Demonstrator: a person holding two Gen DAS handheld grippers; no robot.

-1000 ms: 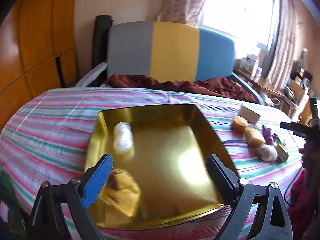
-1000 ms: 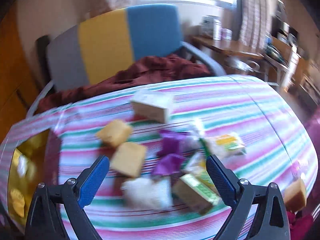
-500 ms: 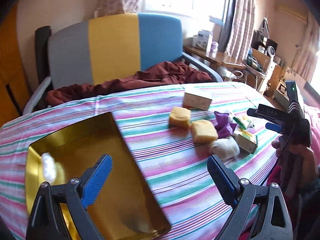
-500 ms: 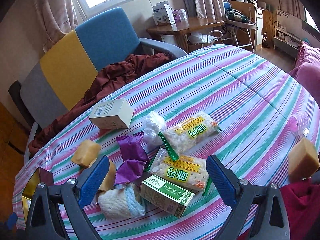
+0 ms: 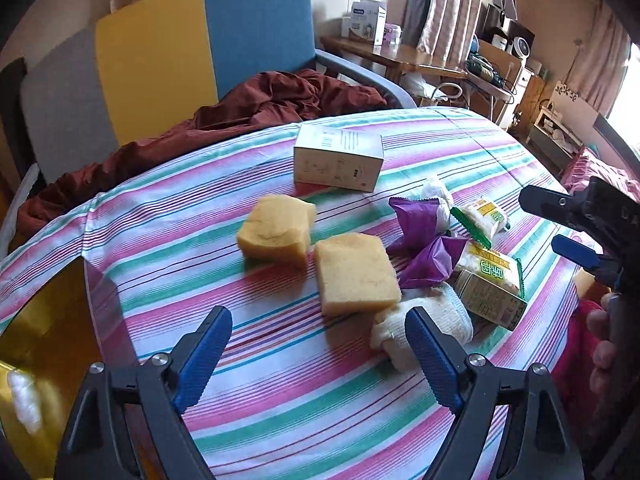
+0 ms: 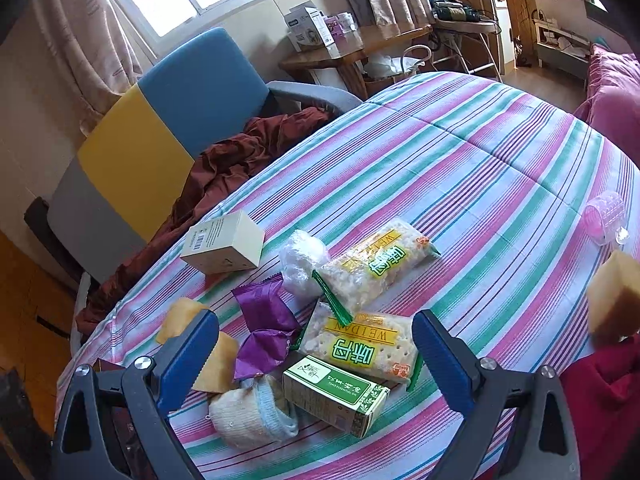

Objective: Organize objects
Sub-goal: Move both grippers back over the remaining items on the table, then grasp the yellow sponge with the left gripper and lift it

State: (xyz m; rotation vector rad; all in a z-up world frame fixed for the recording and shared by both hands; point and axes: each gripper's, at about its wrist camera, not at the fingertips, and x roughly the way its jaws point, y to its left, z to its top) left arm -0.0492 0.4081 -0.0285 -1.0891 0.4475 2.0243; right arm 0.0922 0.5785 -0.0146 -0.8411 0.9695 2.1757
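Presently, the objects awaiting sorting lie clustered on the striped cloth-covered surface: two yellow sponge blocks, a crumpled purple foil wrapper, a rolled white sock with a blue cuff, a green and white carton, two clear cracker packets with yellow labels, and a pale cardboard box at the far side. The gold metal tray, the apparent destination, sits at the left edge of the left wrist view, well apart from the cluster, with a white wad visible inside it.

What has changed: a second ago my left claw was over the tray; it now faces the cluster, with the nearer sponge block just ahead of it and the sock beside its right finger. Its jaws have just been closing somewhat, yet nothing lies between them and they stand apart, empty. I judge this to mean one delivery is finished and the next pick is beginning, most likely the sponge block or the sock.

My right claw hovers over the carton and cracker packets, jaws wide, gripping nothing; its framing has settled from an earlier blur.

Further out, a pink ribbed plastic cup and another yellow sponge remain near the right edge, apart from the cluster.
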